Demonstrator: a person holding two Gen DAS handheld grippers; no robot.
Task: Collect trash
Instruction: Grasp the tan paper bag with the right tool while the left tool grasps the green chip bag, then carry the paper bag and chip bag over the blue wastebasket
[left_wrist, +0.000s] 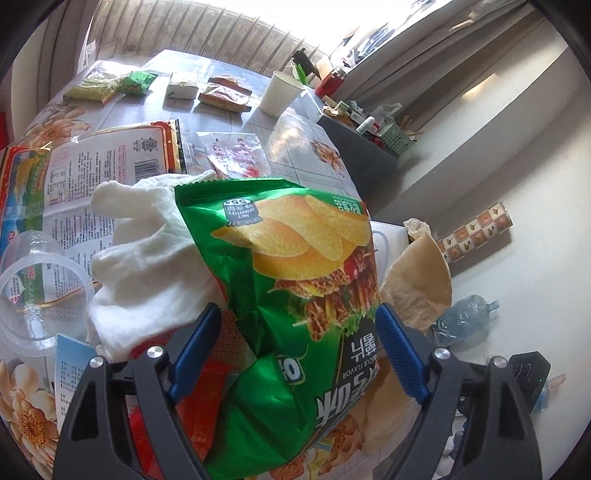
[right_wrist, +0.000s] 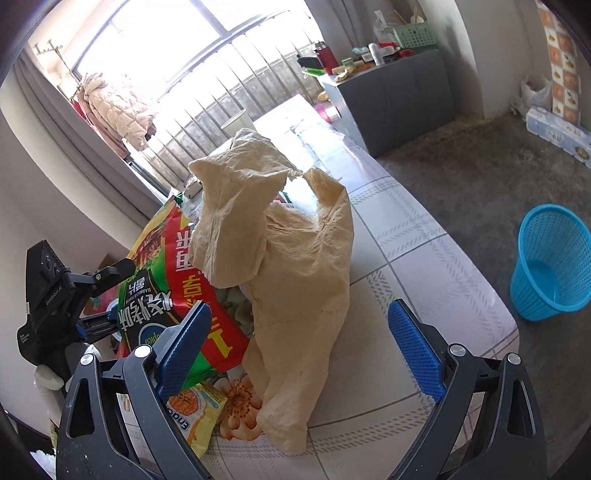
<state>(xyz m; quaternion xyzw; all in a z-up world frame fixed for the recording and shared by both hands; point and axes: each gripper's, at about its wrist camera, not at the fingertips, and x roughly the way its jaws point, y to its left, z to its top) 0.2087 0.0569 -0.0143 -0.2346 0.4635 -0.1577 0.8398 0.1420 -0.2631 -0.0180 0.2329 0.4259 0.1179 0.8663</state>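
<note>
Table (right_wrist: 424, 258) clutter crowds 2 grippers: left gripper (left_wrist: 295, 350) straddles chip bag (left_wrist: 295, 277), jaws apart; right gripper (right_wrist: 299, 347) gapes around tan paper (right_wrist: 295, 266). Slippery foil may slide out.

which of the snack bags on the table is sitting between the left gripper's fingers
The big green chip bag with potato chips pictured on it. It stands between the left gripper; the yellow, green and red packets lie flat at the table's far end.

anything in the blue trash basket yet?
No: in the right wrist view the blue basket stands on the floor beside the table, and its visible inside is bare.
</note>
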